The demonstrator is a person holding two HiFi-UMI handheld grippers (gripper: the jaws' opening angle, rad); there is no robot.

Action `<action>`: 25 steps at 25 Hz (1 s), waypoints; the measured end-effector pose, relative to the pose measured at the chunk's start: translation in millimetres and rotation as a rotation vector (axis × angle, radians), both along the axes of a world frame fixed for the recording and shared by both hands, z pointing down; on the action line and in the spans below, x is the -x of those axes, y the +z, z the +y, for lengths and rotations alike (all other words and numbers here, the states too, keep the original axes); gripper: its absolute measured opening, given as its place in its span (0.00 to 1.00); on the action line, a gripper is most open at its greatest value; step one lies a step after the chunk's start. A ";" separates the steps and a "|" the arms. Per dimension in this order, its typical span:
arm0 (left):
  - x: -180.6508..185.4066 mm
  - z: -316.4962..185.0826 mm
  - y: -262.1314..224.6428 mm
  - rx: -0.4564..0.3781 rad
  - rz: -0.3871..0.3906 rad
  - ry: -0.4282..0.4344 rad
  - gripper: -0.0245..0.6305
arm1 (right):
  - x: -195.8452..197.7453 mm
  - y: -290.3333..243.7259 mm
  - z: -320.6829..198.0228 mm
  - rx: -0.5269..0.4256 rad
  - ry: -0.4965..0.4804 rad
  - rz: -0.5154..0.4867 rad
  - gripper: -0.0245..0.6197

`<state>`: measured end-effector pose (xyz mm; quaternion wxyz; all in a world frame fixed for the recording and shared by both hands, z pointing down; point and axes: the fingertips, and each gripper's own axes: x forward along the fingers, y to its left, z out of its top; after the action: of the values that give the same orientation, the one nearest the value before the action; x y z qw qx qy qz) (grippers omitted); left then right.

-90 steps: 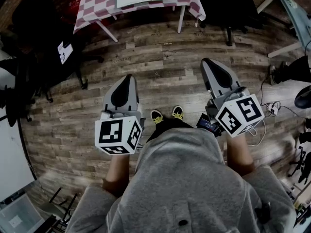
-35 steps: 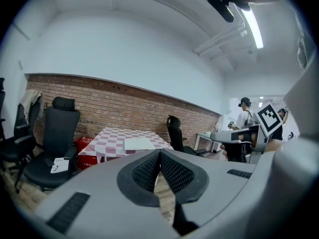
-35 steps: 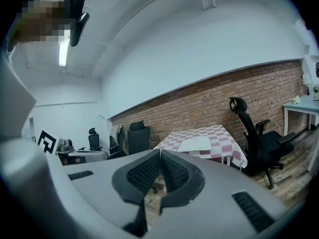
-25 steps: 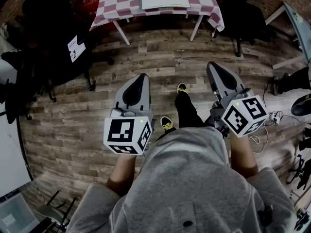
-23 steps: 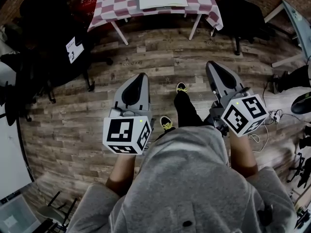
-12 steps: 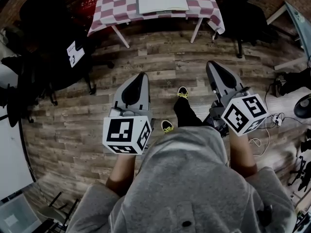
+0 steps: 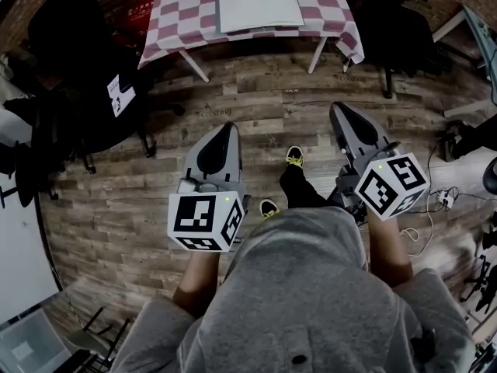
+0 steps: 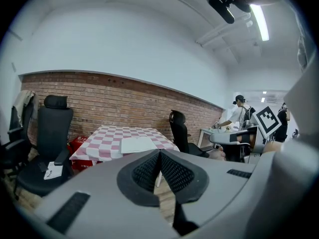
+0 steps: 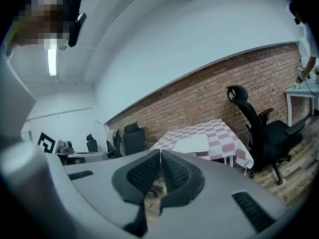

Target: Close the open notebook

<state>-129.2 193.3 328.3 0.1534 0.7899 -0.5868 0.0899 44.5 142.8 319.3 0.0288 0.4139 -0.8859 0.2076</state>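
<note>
**Approach stage, nothing gripped**

Far across the wooden floor [image 7: 256, 92]: checked-cloth table [image 7: 175, 14], with the open notebook [image 7: 260, 8] lying flat on it, pages up, well apart from both grippers. Near: left gripper [image 7: 226, 127] and right gripper [image 7: 337, 108], each with jaws pressed together and holding nothing. Best to walk up square to the table, stop within reach, then part one pair of jaws at a cover's edge.

notebook [image 7: 259, 8] on table [image 7: 177, 23], chairs left [image 7: 78, 92] and right [image 7: 400, 29]
</note>
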 end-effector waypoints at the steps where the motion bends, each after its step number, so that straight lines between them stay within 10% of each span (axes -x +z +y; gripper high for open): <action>1: -0.6 -7.1 2.0 0.005 0.002 0.002 0.05 | -0.1 1.6 -6.5 0.004 -0.001 0.003 0.08; 25: -36.1 -152.4 -11.6 0.028 -0.042 -0.002 0.05 | -24.5 0.0 -145.6 0.022 -0.045 -0.049 0.08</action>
<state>-93.1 40.9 316.7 0.1522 0.7850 -0.5896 0.1144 69.0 -2.9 319.3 0.0162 0.3885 -0.8929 0.2270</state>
